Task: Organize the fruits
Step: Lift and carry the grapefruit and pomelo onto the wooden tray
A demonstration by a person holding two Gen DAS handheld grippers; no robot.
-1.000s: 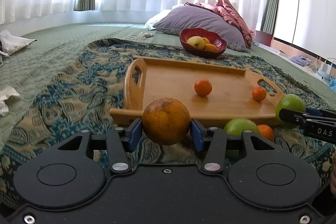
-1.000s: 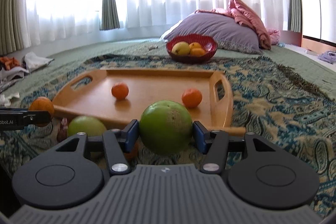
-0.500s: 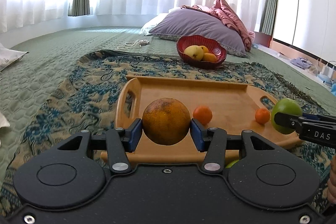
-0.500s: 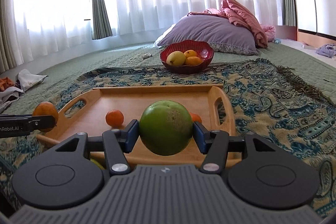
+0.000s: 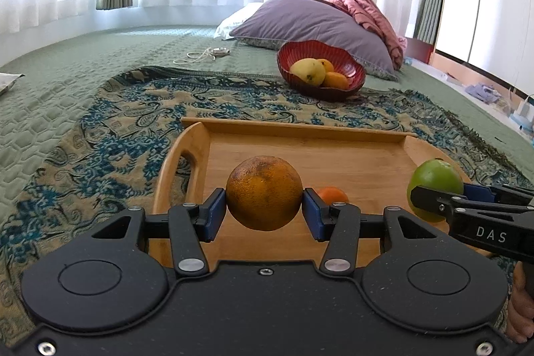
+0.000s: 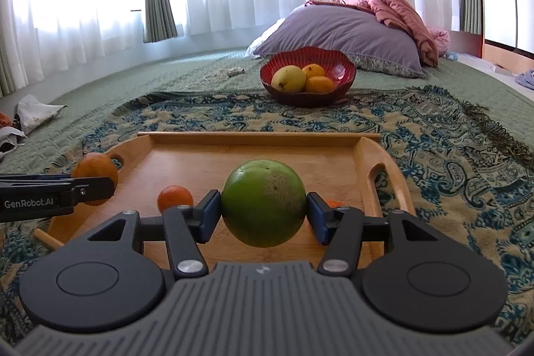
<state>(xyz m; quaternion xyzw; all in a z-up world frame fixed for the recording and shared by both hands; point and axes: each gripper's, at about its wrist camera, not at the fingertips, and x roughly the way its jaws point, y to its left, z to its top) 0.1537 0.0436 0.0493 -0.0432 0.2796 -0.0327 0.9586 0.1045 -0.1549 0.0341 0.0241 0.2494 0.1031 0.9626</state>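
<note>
My left gripper (image 5: 264, 211) clamps the big orange (image 5: 263, 192), right gripper (image 6: 263, 216) clamps the green fruit (image 6: 263, 202), both over the wooden tray (image 6: 253, 139).

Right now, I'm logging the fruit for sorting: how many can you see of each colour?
Orange fruit: 5 (left gripper 1, tray 2, bowl 2)
Green fruit: 1, in right gripper
Yellow fruit: 1, in bowl
Total: 7
</note>
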